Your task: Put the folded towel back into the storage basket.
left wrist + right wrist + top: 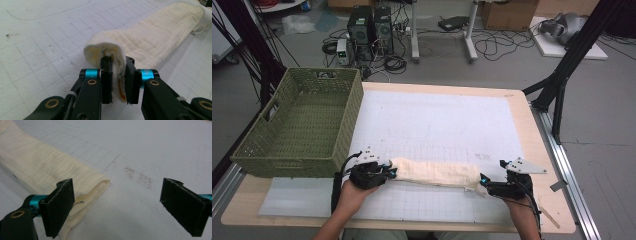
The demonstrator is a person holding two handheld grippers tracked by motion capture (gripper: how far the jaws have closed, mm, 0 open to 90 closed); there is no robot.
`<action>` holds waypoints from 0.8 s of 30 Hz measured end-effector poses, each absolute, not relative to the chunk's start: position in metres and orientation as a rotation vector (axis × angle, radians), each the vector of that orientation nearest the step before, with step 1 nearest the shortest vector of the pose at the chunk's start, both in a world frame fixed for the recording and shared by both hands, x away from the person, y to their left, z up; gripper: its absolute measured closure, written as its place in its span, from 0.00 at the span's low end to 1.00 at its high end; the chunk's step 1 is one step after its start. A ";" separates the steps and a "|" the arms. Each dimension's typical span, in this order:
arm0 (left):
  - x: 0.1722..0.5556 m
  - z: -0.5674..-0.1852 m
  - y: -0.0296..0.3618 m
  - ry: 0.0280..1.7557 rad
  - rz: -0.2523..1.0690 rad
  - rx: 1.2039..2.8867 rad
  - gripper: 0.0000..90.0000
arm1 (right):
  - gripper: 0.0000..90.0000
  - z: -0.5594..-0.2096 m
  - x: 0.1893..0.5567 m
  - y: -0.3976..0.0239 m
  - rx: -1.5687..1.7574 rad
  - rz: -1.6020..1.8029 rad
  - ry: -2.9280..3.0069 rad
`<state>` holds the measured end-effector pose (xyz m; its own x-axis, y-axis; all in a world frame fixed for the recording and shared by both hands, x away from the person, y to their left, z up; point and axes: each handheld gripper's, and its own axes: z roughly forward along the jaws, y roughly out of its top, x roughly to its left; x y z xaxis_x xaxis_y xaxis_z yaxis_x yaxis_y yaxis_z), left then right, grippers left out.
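**Rolled cloth held at one end, lying lengthwise across the near bench**

The bench [532, 125] carries a white gridded mat [437, 125] over most of its top. A green woven basket [344, 120] stands at the far left corner of the bench, overlapping the mat's left edge; its interior shows bare wicker and holds nothing visible. The rolled cream cloth [434, 173] lies on the near part of the mat, to the right of the basket's near corner. Its long axis runs left to right across the bench, with the right end slightly nearer the person. The left claw [388, 172] meets the cloth's left end: in the left gripper view its jaws stand narrow, pressed on a bunched fold of the cloth [117, 75]. The right claw [486, 186] sits at the cloth's right end. In the right gripper view its jaws stand wide, one pad [60, 205] beside the cloth's folded end [82, 192] and the other well apart on bare mat.
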<state>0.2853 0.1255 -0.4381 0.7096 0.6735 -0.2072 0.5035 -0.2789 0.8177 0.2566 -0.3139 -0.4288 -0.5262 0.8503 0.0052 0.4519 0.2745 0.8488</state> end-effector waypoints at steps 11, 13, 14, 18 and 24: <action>0.285 -0.437 0.128 0.905 0.232 1.921 0.86 | 0.12 -0.436 0.262 -0.296 1.153 1.127 2.204; 0.285 -0.436 0.128 0.902 0.232 1.921 0.86 | 0.12 -0.437 0.262 -0.294 1.152 1.110 2.229; 0.285 -0.436 0.127 0.905 0.232 1.916 0.86 | 0.12 -0.438 0.262 -0.294 1.153 1.106 2.236; 0.286 -0.437 0.127 0.903 0.237 1.926 0.86 | 0.12 -0.439 0.262 -0.294 1.174 1.094 2.239; 0.286 -0.437 0.128 0.906 0.240 1.925 0.86 | 0.24 -0.441 0.261 -0.293 1.165 1.114 2.285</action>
